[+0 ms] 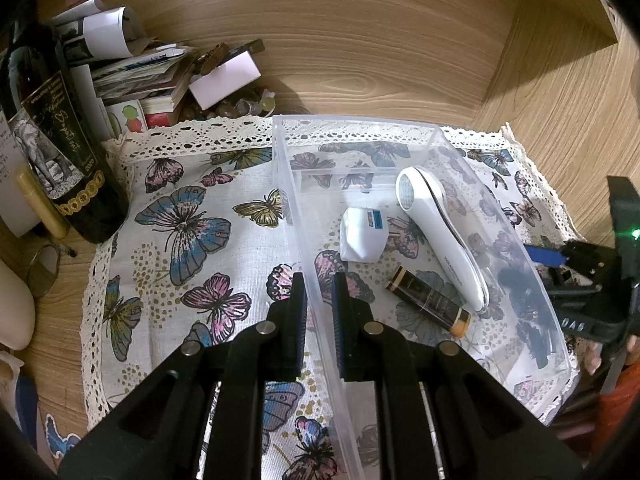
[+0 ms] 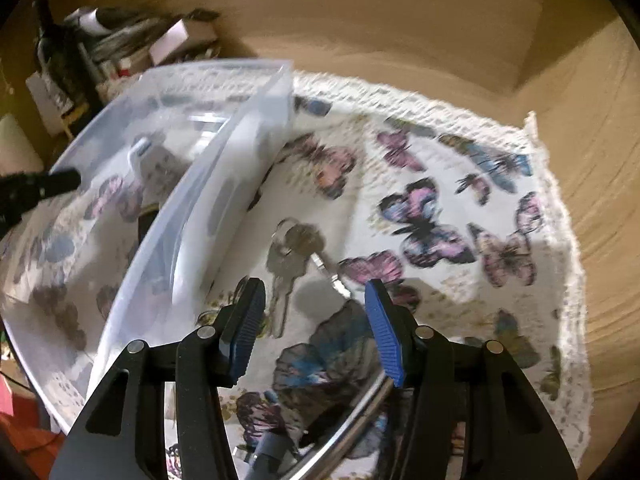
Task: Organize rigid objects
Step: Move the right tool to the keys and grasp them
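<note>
A clear plastic bin [image 1: 400, 128] stands on a butterfly-print cloth [image 1: 192, 208]. Inside lie a white handheld device [image 1: 432, 232], a small white packet [image 1: 362, 236] and a dark tube with gold ends [image 1: 428, 300]. My left gripper [image 1: 320, 300] is shut on the bin's near left wall. A bunch of keys [image 2: 286, 256] lies on the cloth just outside the bin [image 2: 224, 184], to its right. My right gripper [image 2: 316, 296] hovers over the keys, open, its blue pads apart with nothing pressed between them. The right wrist view is blurred.
A dark wine bottle [image 1: 52, 140] and a pile of papers and small boxes [image 1: 160, 72] crowd the back left corner. Wooden walls close the back and right. A curved metal bar [image 2: 352, 416] lies on the cloth under my right gripper.
</note>
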`<state>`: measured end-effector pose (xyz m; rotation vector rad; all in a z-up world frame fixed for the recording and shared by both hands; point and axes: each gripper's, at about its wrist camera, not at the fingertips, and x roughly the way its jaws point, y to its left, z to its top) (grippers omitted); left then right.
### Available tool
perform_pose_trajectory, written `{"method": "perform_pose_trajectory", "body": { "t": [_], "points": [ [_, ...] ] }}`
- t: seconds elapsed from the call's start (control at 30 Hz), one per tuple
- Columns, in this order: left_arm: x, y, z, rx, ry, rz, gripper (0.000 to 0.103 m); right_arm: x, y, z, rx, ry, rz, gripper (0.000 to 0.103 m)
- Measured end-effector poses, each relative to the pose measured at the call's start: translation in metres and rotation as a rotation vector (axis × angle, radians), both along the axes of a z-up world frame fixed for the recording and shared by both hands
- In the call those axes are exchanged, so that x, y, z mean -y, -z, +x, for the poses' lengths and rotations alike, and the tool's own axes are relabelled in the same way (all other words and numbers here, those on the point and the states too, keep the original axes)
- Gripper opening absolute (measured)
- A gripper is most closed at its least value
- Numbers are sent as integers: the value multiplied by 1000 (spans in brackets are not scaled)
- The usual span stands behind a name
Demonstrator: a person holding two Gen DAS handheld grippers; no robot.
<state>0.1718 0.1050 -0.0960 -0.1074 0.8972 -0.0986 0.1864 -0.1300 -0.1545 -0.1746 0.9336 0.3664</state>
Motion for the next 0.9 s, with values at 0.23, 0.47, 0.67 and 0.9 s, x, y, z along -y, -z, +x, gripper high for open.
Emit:
{"method": "perform_pose_trajectory", "body": {
  "t": [0.23, 0.47, 0.67, 0.9],
  "points": [
    [0, 0, 0, 0, -1, 1, 12, -9, 14, 10, -48, -37, 22, 38],
    [1, 0, 0, 0, 0, 0, 12, -18, 17, 23, -19, -29, 4, 37],
    [1, 0, 0, -2, -1, 0, 12, -28, 19, 27, 24, -25, -15, 23],
    [1, 0, 0, -2, -2, 0, 12, -8, -4, 11, 95, 21, 30, 22]
  ]
}}
